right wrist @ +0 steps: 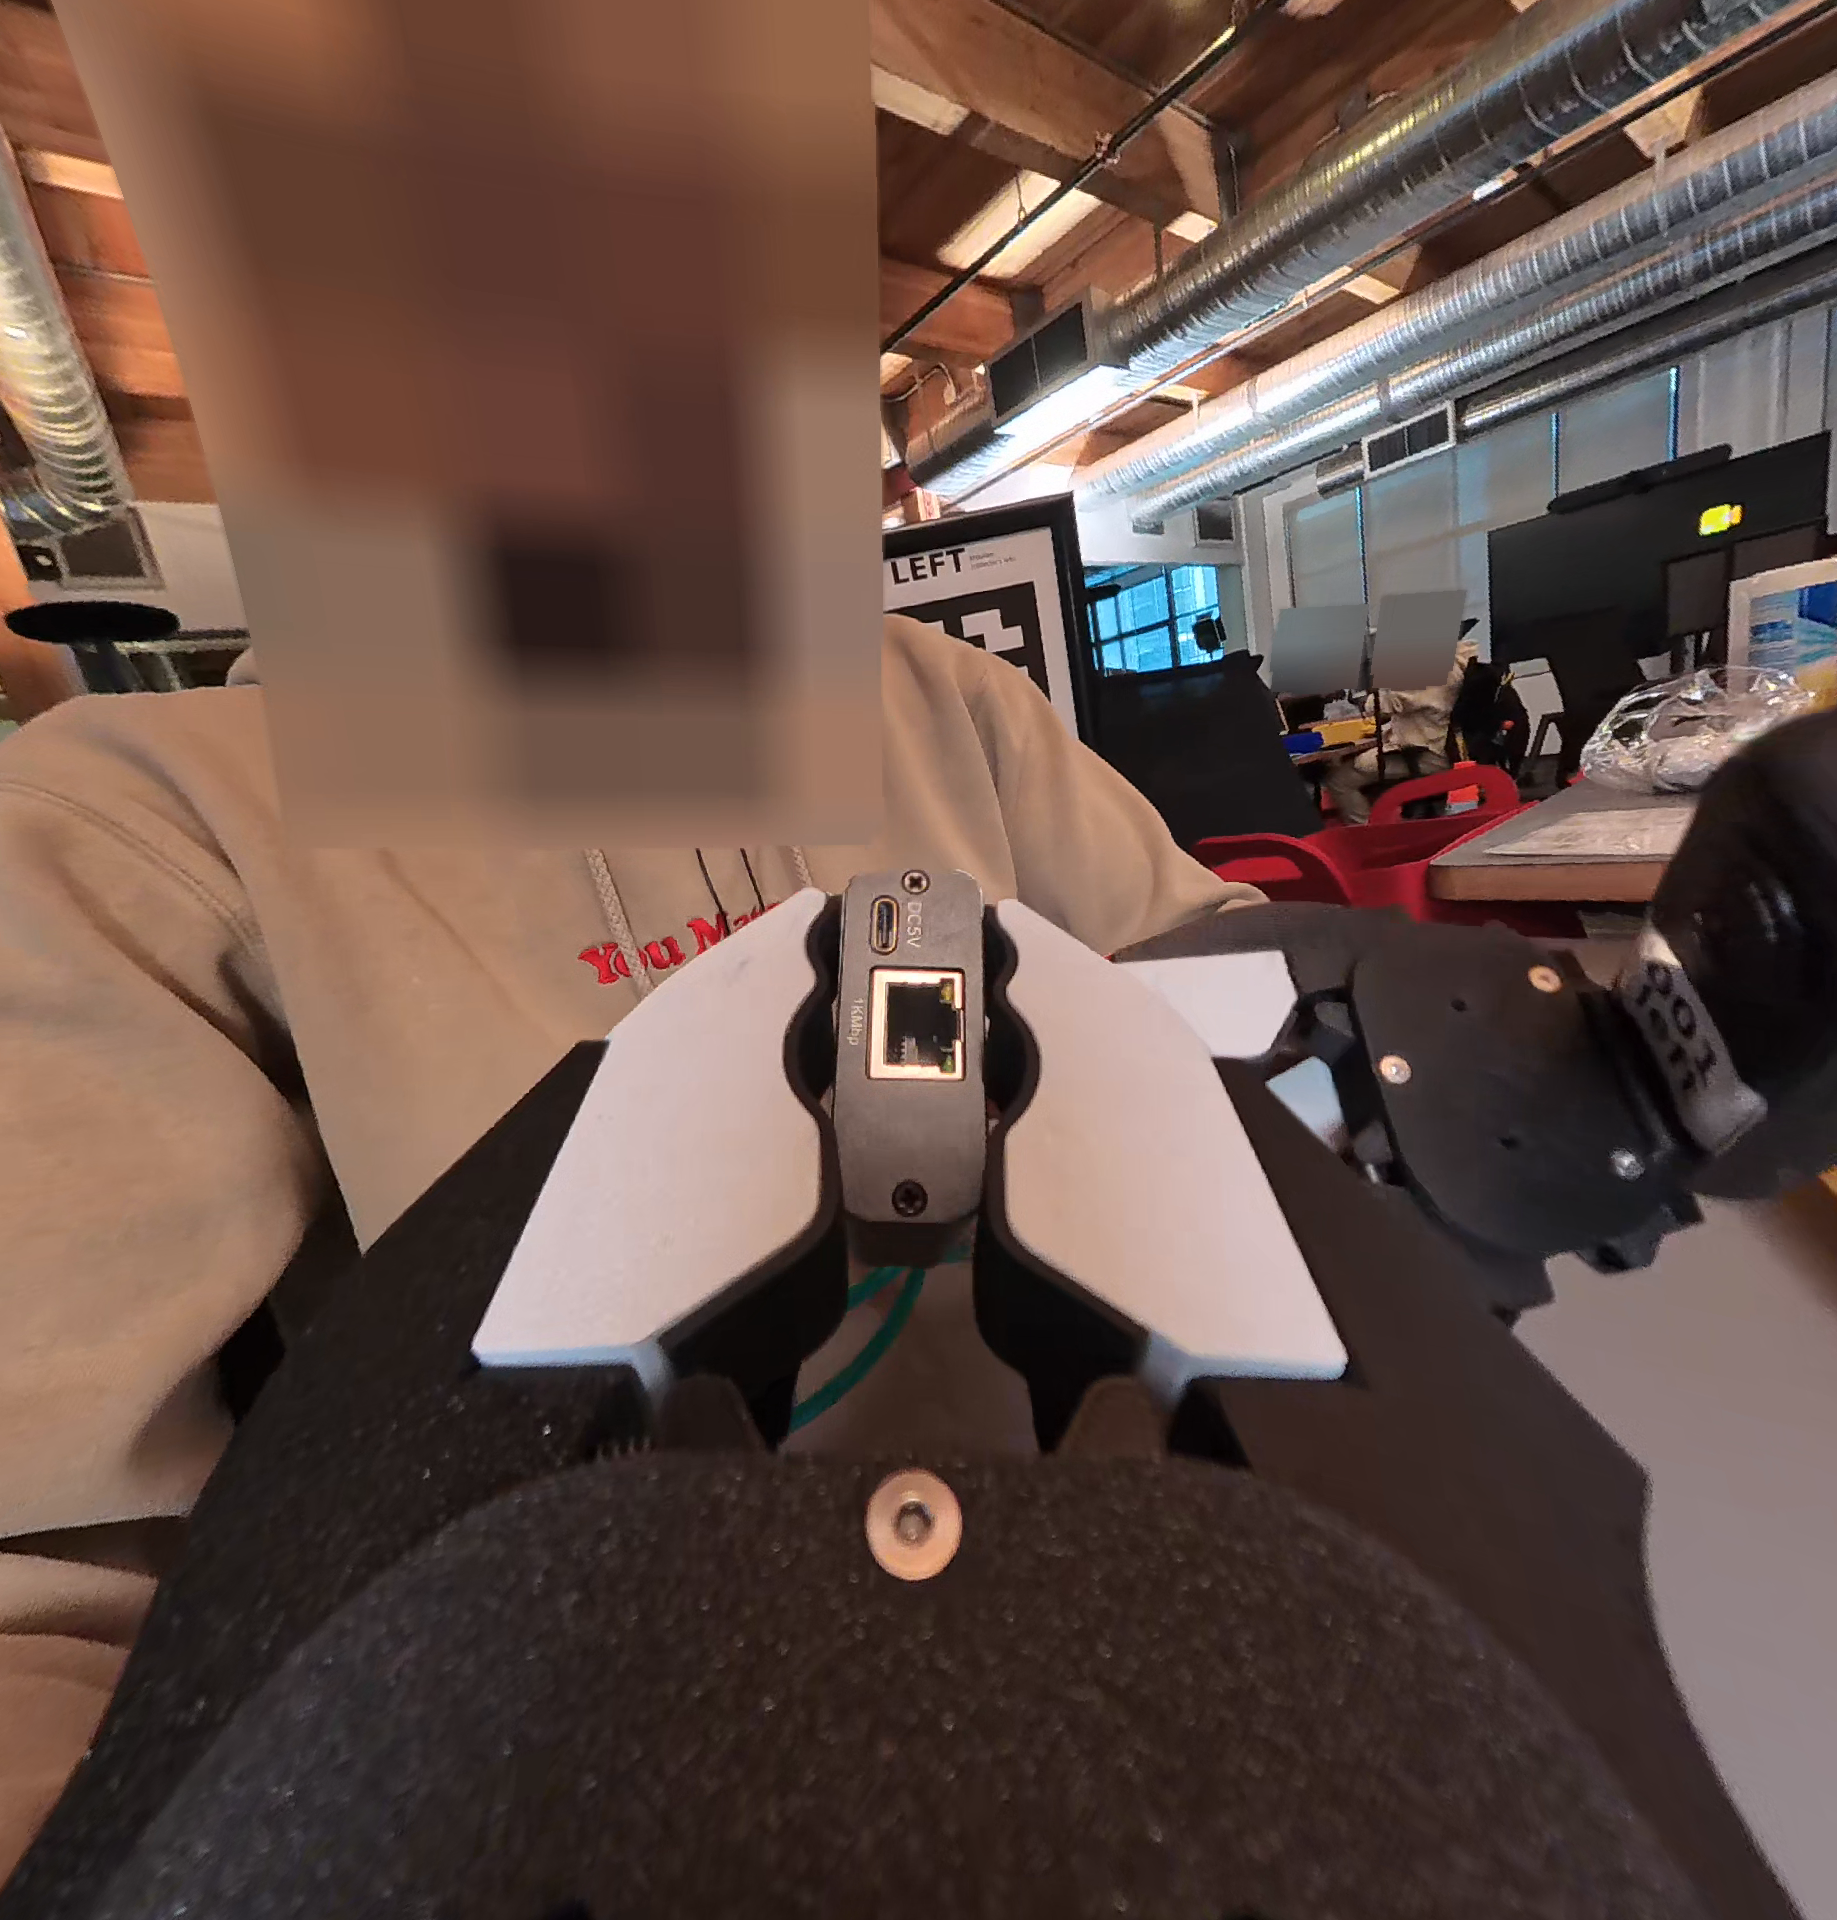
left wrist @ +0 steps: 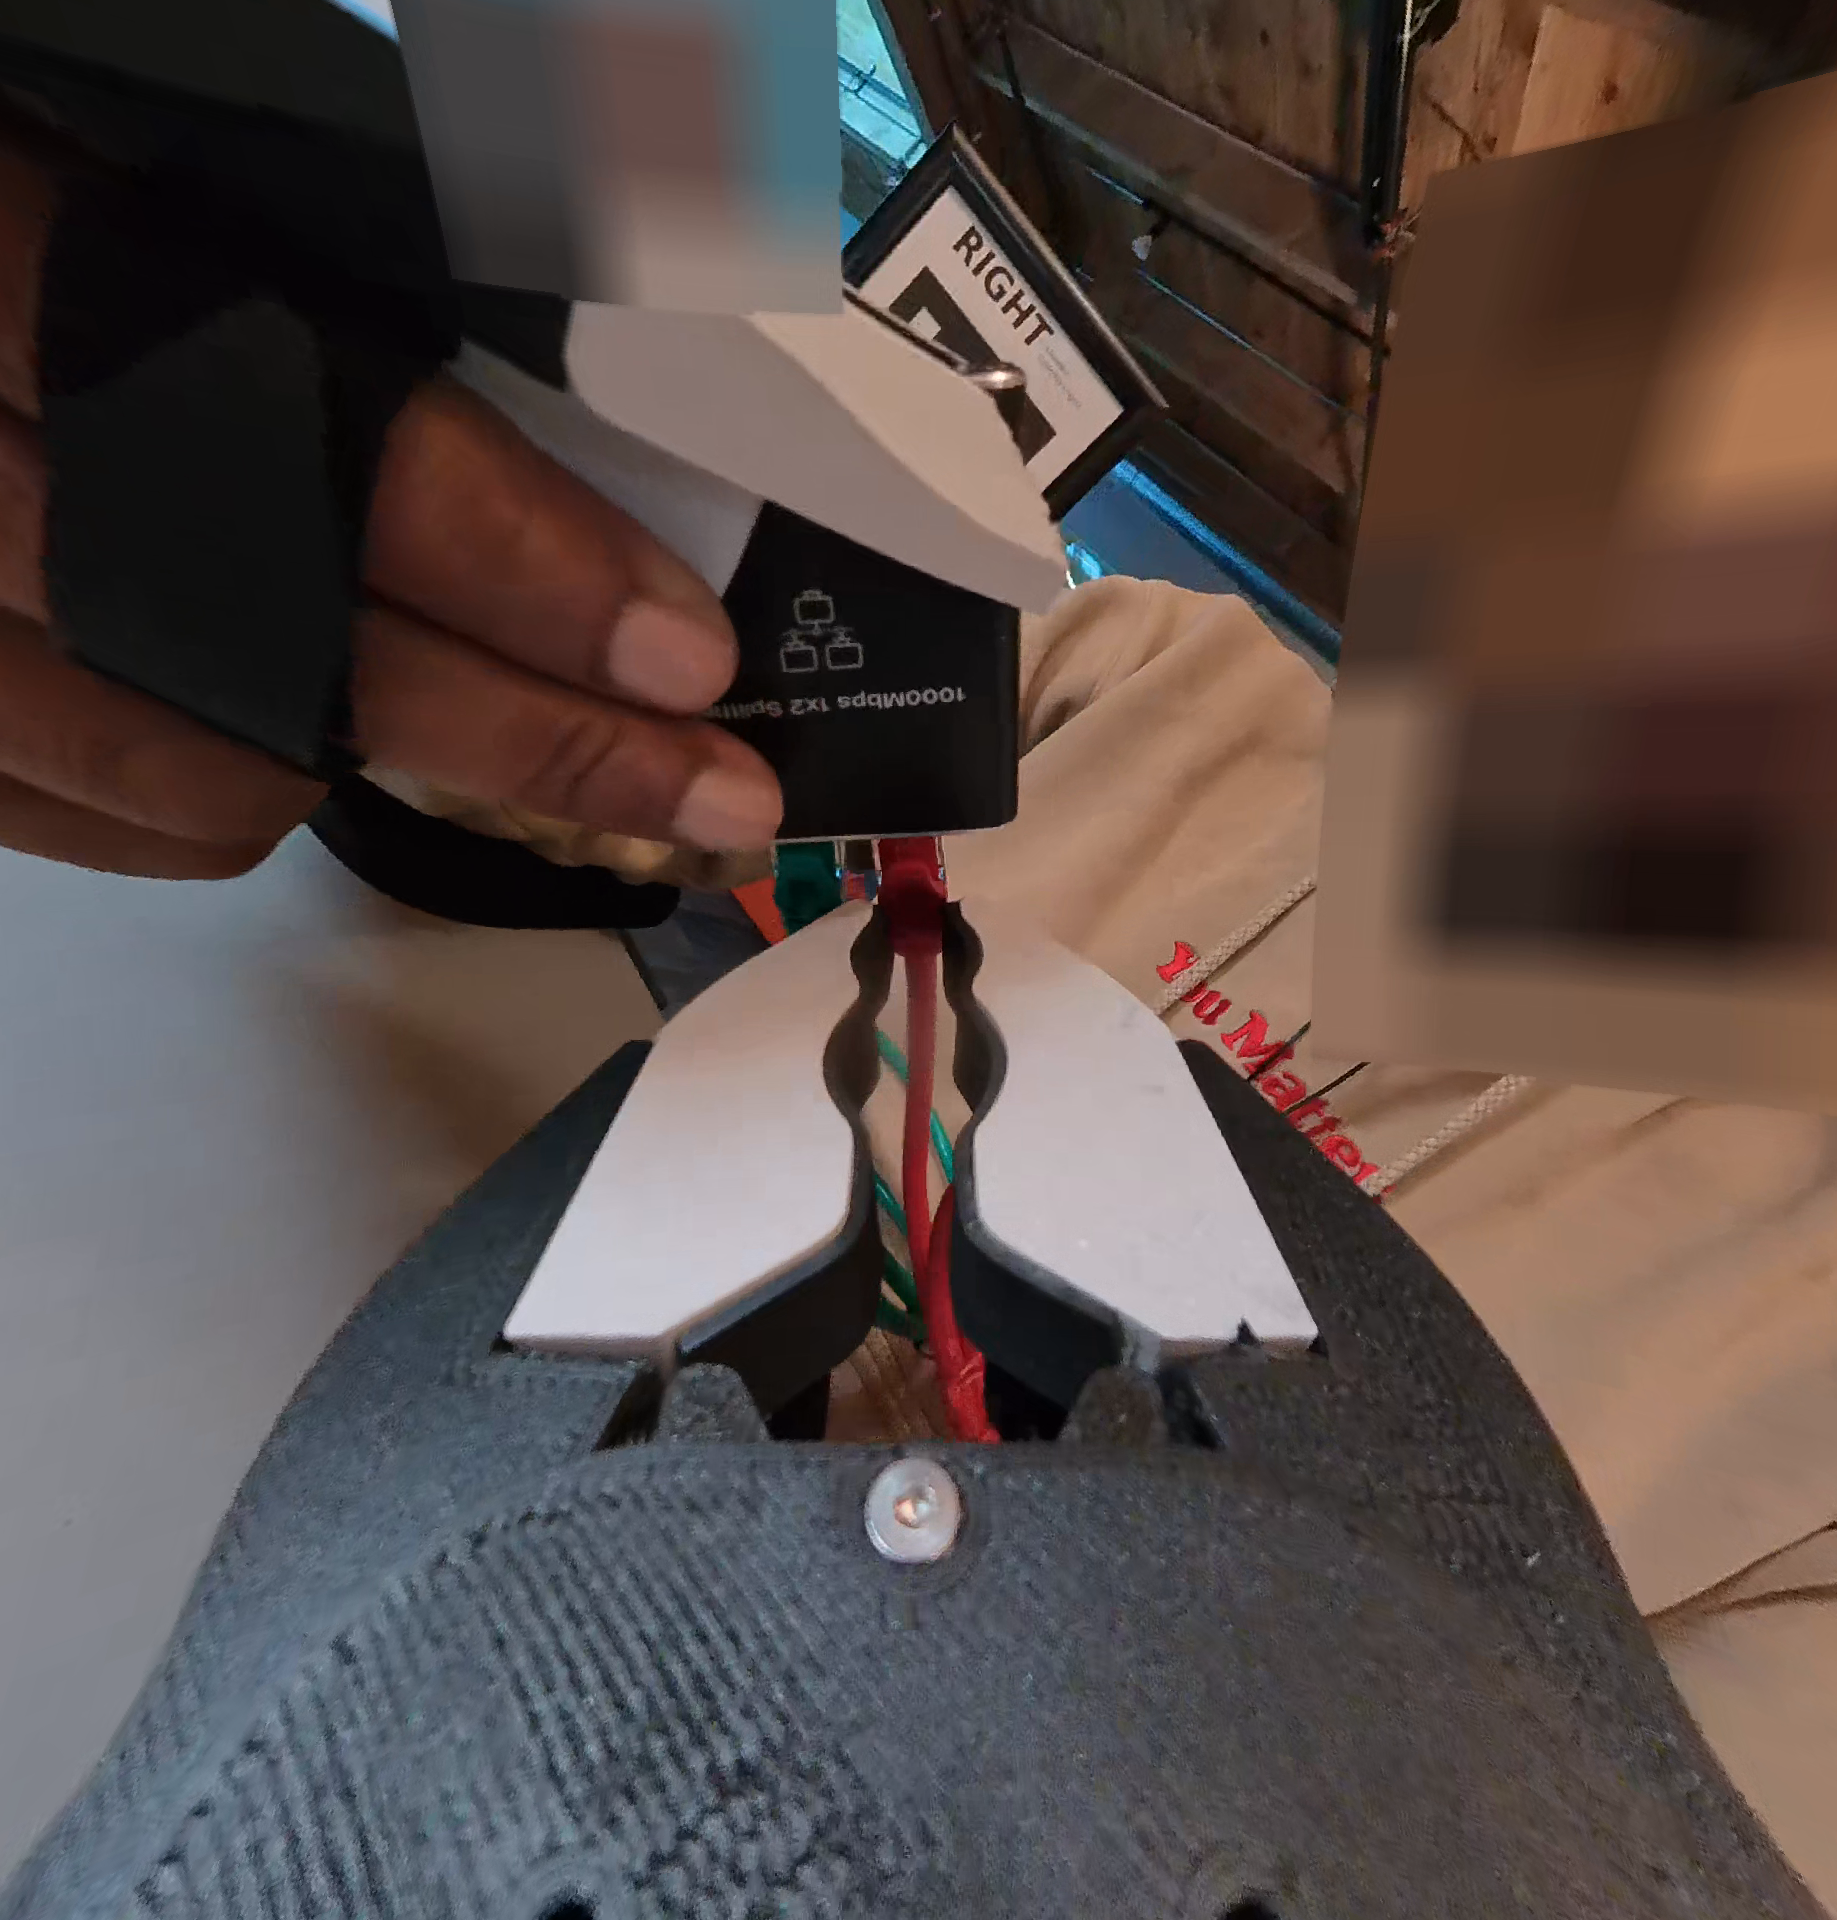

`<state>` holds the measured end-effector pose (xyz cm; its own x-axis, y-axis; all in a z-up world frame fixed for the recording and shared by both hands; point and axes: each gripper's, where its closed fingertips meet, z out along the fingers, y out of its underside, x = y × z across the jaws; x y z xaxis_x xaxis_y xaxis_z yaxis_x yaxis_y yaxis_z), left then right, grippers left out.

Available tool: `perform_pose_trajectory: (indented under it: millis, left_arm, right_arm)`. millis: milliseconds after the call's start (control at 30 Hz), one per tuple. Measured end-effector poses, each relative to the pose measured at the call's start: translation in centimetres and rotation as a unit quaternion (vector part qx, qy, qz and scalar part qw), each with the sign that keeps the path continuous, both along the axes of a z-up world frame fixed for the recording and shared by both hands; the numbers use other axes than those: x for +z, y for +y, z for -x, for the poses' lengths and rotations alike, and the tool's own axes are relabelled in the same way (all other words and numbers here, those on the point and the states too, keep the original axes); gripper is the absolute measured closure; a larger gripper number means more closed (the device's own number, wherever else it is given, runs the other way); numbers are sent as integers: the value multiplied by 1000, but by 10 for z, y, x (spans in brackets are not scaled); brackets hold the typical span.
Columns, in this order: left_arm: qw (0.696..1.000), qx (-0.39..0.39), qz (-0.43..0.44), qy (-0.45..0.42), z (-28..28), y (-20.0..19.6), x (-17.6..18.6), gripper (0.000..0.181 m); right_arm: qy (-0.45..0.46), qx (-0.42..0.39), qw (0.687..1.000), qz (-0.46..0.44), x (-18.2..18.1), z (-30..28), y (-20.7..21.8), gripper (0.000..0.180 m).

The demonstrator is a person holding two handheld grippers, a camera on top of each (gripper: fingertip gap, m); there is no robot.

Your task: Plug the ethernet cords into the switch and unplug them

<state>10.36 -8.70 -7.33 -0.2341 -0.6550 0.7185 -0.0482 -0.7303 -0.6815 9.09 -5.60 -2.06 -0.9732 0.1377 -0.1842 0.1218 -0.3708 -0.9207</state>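
In the left wrist view my left gripper [left wrist: 912,925] is shut on the red ethernet cord [left wrist: 919,1091] just behind its plug [left wrist: 909,868]. The plug sits at the port edge of the black switch [left wrist: 883,675]; how deep it sits is hidden. A green plug [left wrist: 805,883] is beside it, and its green cord [left wrist: 898,1205] runs down behind my fingers. In the right wrist view my right gripper [right wrist: 909,1039] is shut on the switch [right wrist: 909,1132], held in the air. The end of the switch facing this camera shows one empty port [right wrist: 919,1023].
A person's hand [left wrist: 540,665] in a black fingerless glove rests its fingertips on the switch's side. The person in a beige hoodie [right wrist: 166,1039] sits close behind. The left gripper's black body [right wrist: 1496,1101] shows at right above a grey tabletop [right wrist: 1724,1455]. Red chairs [right wrist: 1361,842] stand farther back. Some 6 cm of space lies between my two pairs of fingers.
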Motion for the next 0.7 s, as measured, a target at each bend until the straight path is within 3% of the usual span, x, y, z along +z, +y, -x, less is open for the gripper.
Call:
perform_pose_trajectory:
  millis: [267,433,467,567,633,700]
  left_arm:
    - [991,95,-58,68,13,19,-1,165]
    - [957,238,-117,119,49,53,13,155]
    - [935,272,-163,157,57,58,13,153]
    - [817,389,-325,275,95,80,24,161]
    - [751,441,-381,309,119,85,39,165]
    - [731,452,-396,323,130,82,48,161]
  right_arm:
    - [6,-57,998,-30,0,7,10,156]
    - [8,-101,994,-37,2,14,18,156]
    - [5,-113,993,-44,0,16,20,156]
    - [7,-136,990,-47,2,18,26,156]
    - [5,-150,987,-57,2,21,28,156]
    - [4,-161,985,-65,1,22,29,156]
